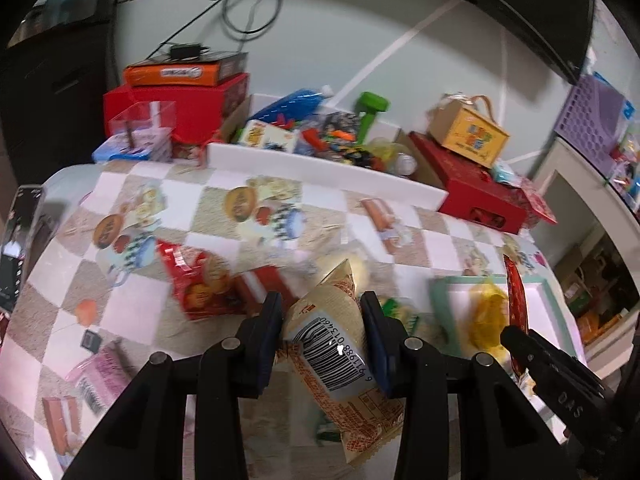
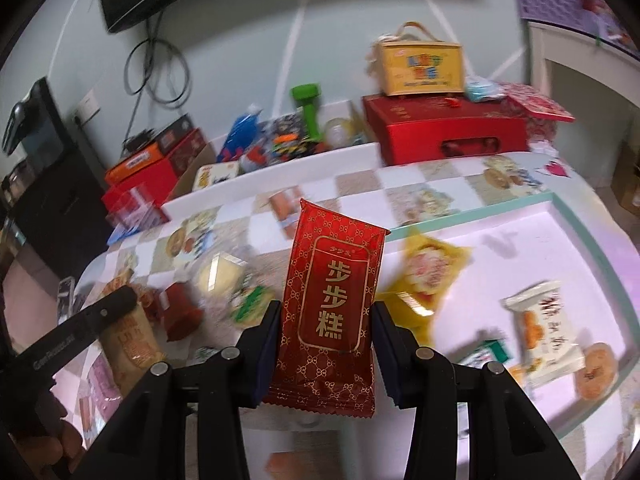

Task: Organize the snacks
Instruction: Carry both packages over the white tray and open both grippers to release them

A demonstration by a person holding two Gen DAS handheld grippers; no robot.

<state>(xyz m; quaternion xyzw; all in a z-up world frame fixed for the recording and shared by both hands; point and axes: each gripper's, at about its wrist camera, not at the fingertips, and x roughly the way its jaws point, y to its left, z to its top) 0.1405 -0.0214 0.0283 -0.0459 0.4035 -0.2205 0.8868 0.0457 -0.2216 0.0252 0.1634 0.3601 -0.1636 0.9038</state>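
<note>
My left gripper (image 1: 322, 320) is shut on a cream snack packet with a barcode (image 1: 336, 344), held above the checkered tablecloth. My right gripper (image 2: 325, 328) is shut on a red snack packet with gold characters (image 2: 332, 300), held upright above the table; it also shows edge-on in the left wrist view (image 1: 516, 296). A white tray with a teal rim (image 2: 580, 216) lies to the right and holds a yellow packet (image 2: 428, 268), a white packet (image 2: 544, 332) and a round biscuit (image 2: 596, 370). The left gripper shows at the left of the right wrist view (image 2: 100, 316).
Loose snacks lie on the tablecloth: a red bag (image 1: 196, 280), a red box (image 1: 260, 284), a pink packet (image 1: 100, 376), a green-and-white packet (image 2: 252, 304). A white box of toys (image 1: 320, 160), red boxes (image 1: 476, 196) and a yellow carry box (image 1: 468, 132) stand along the back.
</note>
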